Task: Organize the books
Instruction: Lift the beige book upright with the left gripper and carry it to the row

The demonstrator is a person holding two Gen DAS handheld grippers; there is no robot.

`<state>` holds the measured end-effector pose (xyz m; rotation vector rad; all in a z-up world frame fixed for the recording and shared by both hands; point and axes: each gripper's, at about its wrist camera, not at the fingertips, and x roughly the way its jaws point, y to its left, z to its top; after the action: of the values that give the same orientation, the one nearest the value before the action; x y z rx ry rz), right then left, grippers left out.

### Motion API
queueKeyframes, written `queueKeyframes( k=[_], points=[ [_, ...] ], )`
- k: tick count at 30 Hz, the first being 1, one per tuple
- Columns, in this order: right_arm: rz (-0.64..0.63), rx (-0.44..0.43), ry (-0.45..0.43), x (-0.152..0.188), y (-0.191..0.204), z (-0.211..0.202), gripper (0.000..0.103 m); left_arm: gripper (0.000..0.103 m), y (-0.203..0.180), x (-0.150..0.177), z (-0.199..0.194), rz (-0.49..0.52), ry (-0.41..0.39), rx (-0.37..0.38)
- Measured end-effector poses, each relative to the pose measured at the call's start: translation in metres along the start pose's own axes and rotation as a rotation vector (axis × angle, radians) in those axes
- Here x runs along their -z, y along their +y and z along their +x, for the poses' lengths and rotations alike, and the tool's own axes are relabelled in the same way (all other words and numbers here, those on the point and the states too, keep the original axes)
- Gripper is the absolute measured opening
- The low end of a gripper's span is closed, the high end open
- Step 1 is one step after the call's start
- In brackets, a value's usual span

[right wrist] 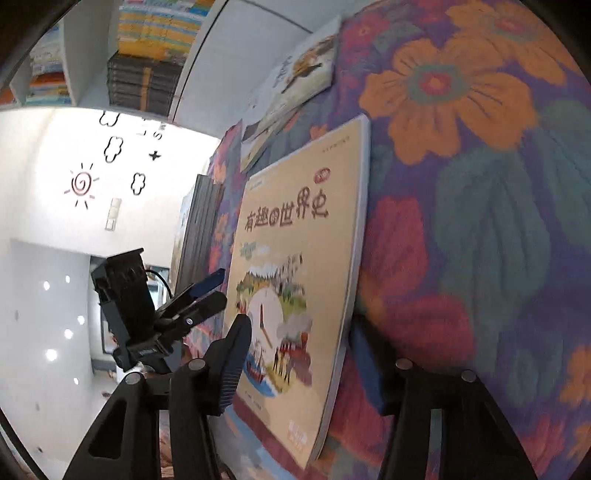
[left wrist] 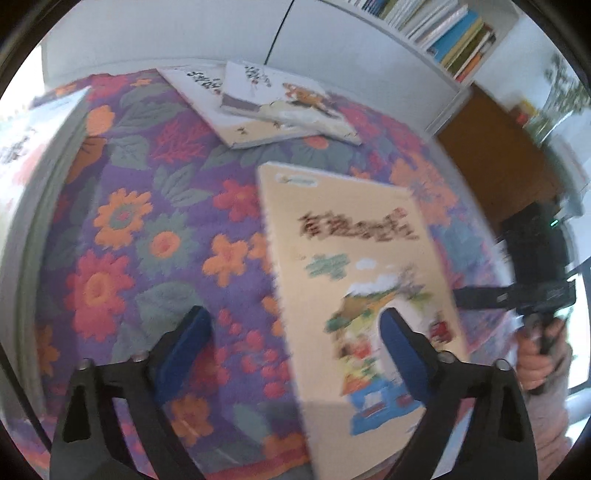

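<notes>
A beige picture book (left wrist: 362, 277) (right wrist: 295, 280) with a cartoon cover lies on the flowered cloth (left wrist: 147, 221), near the table's edge. My right gripper (right wrist: 301, 360) straddles the book's near corner: one finger (right wrist: 236, 354) over the cover, the other (right wrist: 365, 365) under the page edge, with space left around the thin book. My left gripper (left wrist: 293, 345) is open above the book's left edge, its right finger (left wrist: 400, 347) over the cover and its left finger over bare cloth. In the right wrist view the left gripper (right wrist: 218, 290) hovers beside the book.
Two white picture books (left wrist: 266, 107) (right wrist: 295, 74) lie overlapped at the far side of the cloth. A stack of books (left wrist: 33, 155) (right wrist: 201, 229) rises at the left. A white bookshelf (left wrist: 450, 33) (right wrist: 155, 48) holds several books. A person's hand (left wrist: 535, 362) grips the right handle.
</notes>
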<state>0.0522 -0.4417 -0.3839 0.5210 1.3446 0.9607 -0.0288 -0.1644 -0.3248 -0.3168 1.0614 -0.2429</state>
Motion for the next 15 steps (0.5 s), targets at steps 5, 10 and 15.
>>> queueKeyframes(
  k=[5,10,15],
  points=[
    [0.002,0.167,-0.034,-0.001,0.012,0.003,0.021,0.073,-0.010,-0.005,0.001,-0.031,-0.001,0.082],
    [-0.060,0.308,-0.053,-0.001,0.043,0.003,0.021,0.073,-0.014,-0.012,-0.013,-0.022,-0.022,0.083],
    [0.038,0.209,-0.060,-0.009,0.046,0.000,0.021,0.073,0.002,-0.020,-0.023,-0.094,-0.027,0.157]
  ],
)
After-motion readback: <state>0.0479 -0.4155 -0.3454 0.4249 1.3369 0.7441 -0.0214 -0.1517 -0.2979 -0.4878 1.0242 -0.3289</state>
